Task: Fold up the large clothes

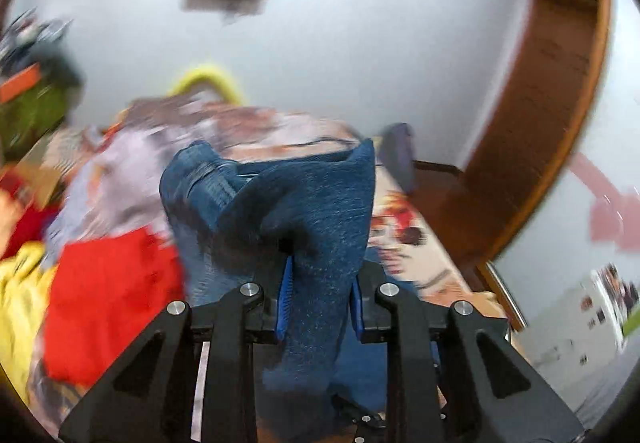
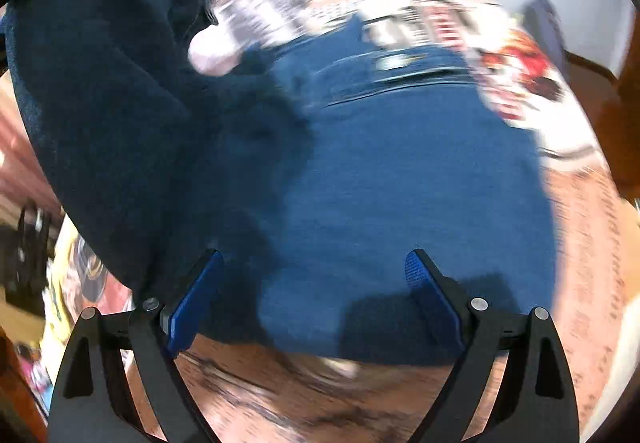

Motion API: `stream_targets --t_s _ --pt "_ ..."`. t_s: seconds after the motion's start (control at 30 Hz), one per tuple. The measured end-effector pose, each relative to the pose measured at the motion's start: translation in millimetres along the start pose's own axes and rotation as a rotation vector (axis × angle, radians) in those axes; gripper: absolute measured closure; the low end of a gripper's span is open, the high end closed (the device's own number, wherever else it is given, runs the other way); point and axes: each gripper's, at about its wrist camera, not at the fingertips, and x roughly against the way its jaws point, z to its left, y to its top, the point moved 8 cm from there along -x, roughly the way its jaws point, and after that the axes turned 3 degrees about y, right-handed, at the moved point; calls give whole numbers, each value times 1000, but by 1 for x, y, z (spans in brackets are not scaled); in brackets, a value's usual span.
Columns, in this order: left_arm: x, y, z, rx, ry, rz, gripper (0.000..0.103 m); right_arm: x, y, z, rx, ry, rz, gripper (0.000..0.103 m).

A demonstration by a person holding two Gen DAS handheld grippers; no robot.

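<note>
A pair of blue jeans (image 2: 400,163) lies spread on the patterned bed cover, its waistband toward the far side. My left gripper (image 1: 320,299) is shut on a bunched fold of the jeans (image 1: 316,215) and holds it up above the bed. My right gripper (image 2: 314,283) is open and empty, hovering just above the near edge of the jeans. A dark navy sleeve (image 2: 100,103) of the person's arm fills the upper left of the right wrist view, with a hand (image 2: 212,55) showing. Both views are motion-blurred.
A patterned bed cover (image 2: 440,15) lies under the jeans. Red (image 1: 108,299) and yellow (image 1: 20,295) garments are piled at the left. A wooden frame (image 1: 552,83) stands at the right, against a white wall.
</note>
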Motion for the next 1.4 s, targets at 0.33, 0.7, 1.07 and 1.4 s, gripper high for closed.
stream_targets --t_s 0.33,0.7,1.07,1.4 --pt "-114 -138 -103 -172 -190 403 81 82 -43 -142 -271 -170 -43 12" --pt "-80 -158 -104 -198 -312 446 73 106 -48 -141 -282 -144 -74 12" --pt "-16 -129 -32 -228 -21 307 7 96 -13 -86 -180 -62 -106 12" --pt "-40 -174 78 38 86 411 0 20 -14 -77 -259 53 16 30"
